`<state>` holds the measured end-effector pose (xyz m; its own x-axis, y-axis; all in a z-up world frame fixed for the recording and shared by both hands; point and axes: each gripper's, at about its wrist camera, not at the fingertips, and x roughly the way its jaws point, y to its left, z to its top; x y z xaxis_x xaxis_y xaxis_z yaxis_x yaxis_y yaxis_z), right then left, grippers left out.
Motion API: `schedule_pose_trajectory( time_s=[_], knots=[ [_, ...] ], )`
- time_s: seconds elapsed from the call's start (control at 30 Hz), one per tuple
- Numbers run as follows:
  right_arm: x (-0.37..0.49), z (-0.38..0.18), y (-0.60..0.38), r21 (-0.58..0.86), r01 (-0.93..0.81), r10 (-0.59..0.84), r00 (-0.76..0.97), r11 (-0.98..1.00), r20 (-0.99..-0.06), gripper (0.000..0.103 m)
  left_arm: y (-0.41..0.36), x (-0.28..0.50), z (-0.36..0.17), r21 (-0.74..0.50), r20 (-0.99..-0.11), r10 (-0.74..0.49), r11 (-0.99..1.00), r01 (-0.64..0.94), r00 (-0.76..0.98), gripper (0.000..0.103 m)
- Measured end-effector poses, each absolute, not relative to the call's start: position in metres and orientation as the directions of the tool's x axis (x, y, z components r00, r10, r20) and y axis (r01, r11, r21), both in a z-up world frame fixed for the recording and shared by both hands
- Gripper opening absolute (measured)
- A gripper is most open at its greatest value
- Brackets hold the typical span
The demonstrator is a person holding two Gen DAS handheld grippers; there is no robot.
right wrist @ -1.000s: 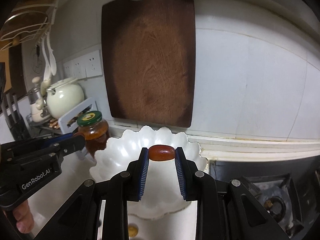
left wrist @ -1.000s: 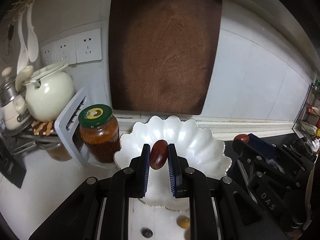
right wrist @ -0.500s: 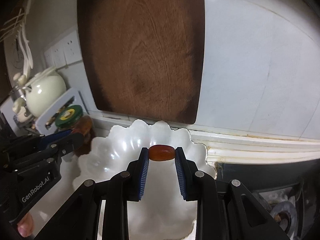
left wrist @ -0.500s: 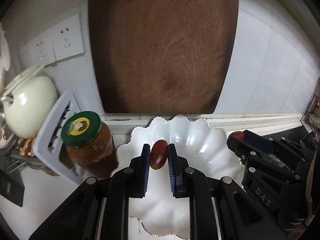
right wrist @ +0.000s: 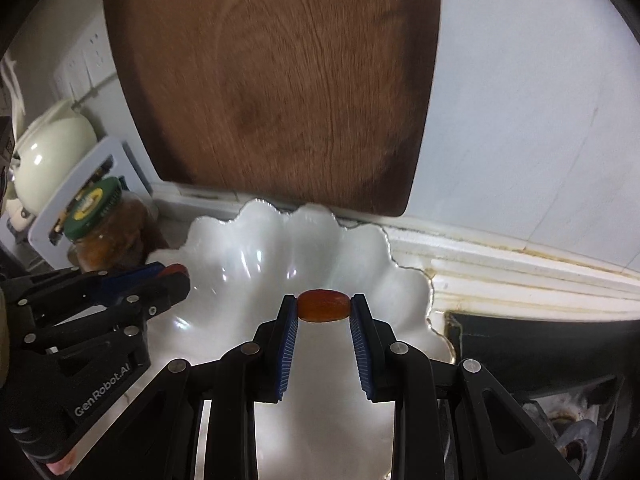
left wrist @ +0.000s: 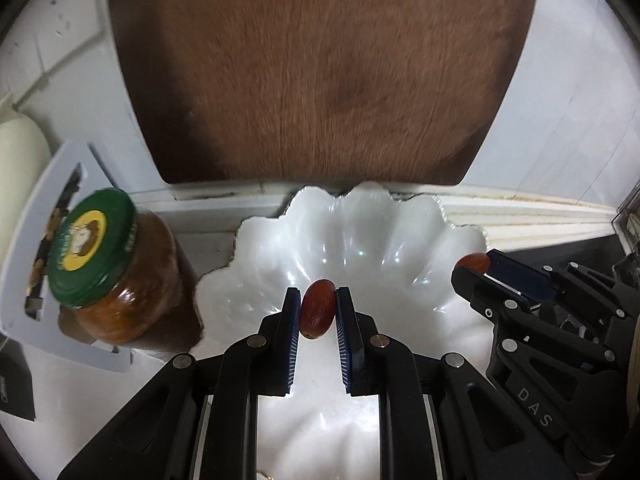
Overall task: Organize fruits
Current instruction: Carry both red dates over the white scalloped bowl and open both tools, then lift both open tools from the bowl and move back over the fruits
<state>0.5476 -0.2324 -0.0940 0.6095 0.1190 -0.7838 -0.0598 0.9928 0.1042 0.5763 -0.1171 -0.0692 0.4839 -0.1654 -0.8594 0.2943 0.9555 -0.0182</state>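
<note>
Kitchen bench, scalloped white dish (left wrist: 404, 248) beneath both grippers. Left gripper (left wrist: 318, 312) pinching small, light, smooth red fruit (left wrist: 318, 314) across its middle; right gripper (right wrist: 322, 308) pinching orange-red fruit (right wrist: 323, 306) end to end. Likely soft-skinned, slippery: gentle mid-body hold.

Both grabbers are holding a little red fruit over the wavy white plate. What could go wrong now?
1. Each fruit is pinched only at the very tips: the left gripper holds the dark red fruit, the right gripper the orange-red fruit. Either might slip or get squashed.
2. The white plate is smooth and curved, so a dropped fruit could roll off.
3. The jar stands close beside the plate; the left gripper could bump it.
</note>
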Motion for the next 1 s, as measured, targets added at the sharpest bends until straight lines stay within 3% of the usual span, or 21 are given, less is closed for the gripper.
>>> schedule_pose_trajectory(
  time_s=[0.23, 0.3, 0.37, 0.43, 1.0],
  knots=[
    [0.564, -0.109, -0.232, 0.105, -0.067, 0.125, 0.539, 0.992, -0.833, 0.028, -0.124, 0.589, -0.084, -0.024, -0.869, -0.17, 0.952, 0.305, 0.465, 0.02],
    [0.567, -0.111, -0.234, 0.106, -0.058, 0.121, 0.528, 0.993, -0.84, 0.029, -0.125, 0.592, -0.086, -0.015, -0.875, -0.157, 0.954, 0.299, 0.458, 0.025],
    [0.569, -0.113, -0.235, 0.101, -0.05, 0.112, 0.522, 0.994, -0.845, 0.03, -0.124, 0.593, -0.086, -0.011, -0.872, -0.151, 0.957, 0.291, 0.465, 0.037],
    [0.568, -0.113, -0.236, 0.096, -0.044, 0.105, 0.518, 0.994, -0.849, 0.038, -0.123, 0.592, -0.084, -0.005, -0.869, -0.145, 0.959, 0.284, 0.474, 0.042],
    [0.51, -0.068, -0.245, 0.125, -0.027, 0.114, 0.627, 0.992, -0.77, 0.041, -0.098, 0.526, -0.03, 0.029, -0.786, -0.135, 0.967, 0.254, 0.603, 0.057]
  ],
)
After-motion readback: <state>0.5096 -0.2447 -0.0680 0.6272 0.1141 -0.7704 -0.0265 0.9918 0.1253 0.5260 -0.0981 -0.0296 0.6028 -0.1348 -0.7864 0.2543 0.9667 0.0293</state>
